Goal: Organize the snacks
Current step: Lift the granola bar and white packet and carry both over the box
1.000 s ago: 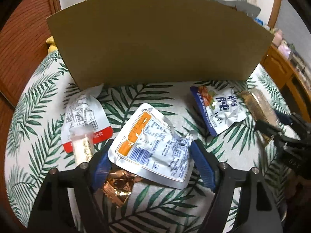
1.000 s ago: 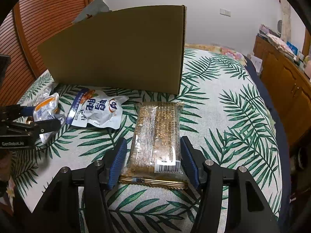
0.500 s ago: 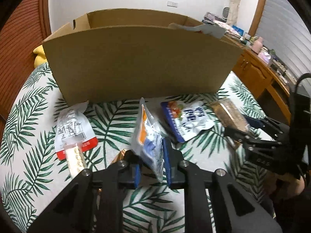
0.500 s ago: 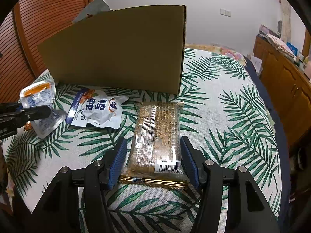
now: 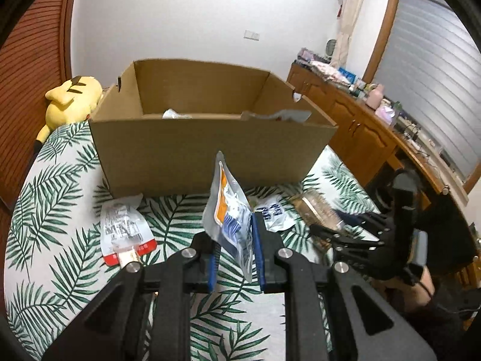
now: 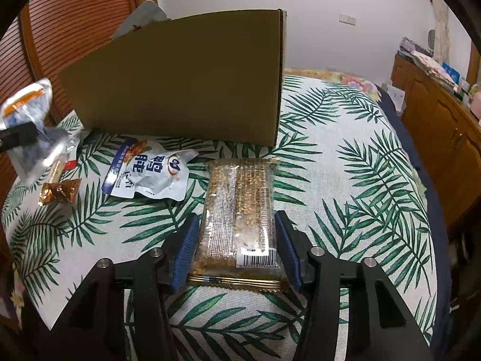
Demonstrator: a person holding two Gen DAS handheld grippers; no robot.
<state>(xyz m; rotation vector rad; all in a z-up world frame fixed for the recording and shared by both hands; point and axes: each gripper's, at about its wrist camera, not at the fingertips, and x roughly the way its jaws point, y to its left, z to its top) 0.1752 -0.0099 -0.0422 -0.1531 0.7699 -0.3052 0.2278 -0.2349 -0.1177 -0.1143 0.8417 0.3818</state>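
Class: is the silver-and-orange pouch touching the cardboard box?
Apart. The left wrist view shows the silver-and-orange pouch pinched in the left gripper, short of the cardboard box.

The cardboard box (image 5: 210, 150) hides most of the packets inside; only two crumpled tops show above its near wall. Print on the silver pouch (image 5: 231, 219) before it is unreadable.

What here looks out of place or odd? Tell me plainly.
A yellow plush toy lies beside the cardboard box, the one thing that is not a snack. The silver pouch in the left gripper is crumpled. One pouch pokes above the box's rim.
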